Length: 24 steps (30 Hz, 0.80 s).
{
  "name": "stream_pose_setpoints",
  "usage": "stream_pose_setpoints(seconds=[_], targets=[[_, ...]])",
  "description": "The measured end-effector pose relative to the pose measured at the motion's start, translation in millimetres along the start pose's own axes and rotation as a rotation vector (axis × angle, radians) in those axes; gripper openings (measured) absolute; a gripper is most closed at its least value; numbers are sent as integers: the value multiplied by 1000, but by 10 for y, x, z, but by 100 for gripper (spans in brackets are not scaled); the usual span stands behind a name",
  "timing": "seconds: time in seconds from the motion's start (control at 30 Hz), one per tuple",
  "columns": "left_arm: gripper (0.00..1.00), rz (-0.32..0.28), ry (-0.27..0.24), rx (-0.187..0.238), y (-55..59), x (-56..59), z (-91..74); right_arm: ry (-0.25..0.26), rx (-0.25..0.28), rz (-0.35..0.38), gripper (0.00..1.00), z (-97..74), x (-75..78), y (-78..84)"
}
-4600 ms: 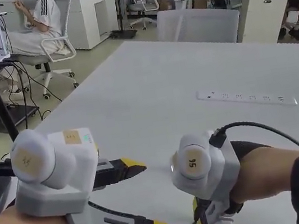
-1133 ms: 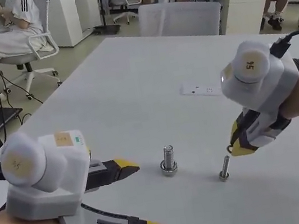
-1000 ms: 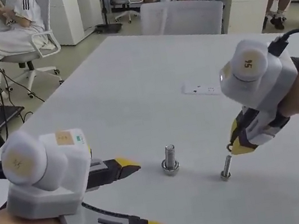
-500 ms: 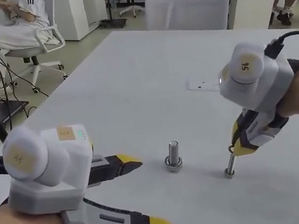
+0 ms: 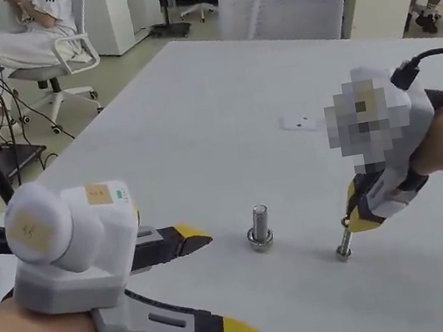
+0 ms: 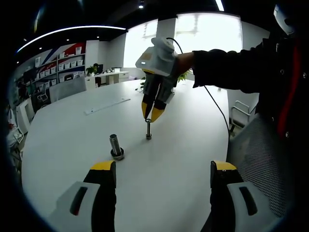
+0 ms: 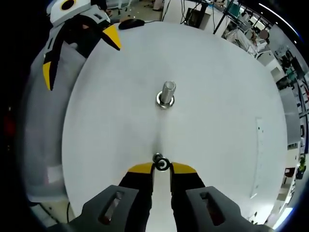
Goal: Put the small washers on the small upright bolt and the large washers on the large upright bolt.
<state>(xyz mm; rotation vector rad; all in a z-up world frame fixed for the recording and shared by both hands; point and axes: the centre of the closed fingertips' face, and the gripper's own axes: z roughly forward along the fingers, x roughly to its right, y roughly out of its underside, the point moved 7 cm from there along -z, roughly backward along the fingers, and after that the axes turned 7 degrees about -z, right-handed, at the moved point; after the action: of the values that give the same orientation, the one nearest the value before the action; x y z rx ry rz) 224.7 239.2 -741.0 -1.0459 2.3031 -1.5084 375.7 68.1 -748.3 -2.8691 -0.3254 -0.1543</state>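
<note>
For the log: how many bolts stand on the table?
2: a large bolt at centre; a small bolt right of it, under the washer in the right tool. None hidden.

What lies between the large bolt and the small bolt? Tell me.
Nothing: bare white tabletop runs between the large bolt and the small bolt, as seen in the head view.

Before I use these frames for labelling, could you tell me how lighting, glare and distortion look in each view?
Head view: even light, sharp, faint soft shadows by the large bolt and small bolt. Left gripper view: fisheye bends the table edge; windows behind the right gripper are blown out. Right gripper view: table curves strongly; the washer between the jaws is sharp.
</note>
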Motion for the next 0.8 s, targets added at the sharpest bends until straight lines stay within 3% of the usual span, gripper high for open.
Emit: stream_pose_setpoints(seconds=[0.8], targets=[[80,-5,-1,-8,12,-11,13,-30,13,30,14,190,-6,63]])
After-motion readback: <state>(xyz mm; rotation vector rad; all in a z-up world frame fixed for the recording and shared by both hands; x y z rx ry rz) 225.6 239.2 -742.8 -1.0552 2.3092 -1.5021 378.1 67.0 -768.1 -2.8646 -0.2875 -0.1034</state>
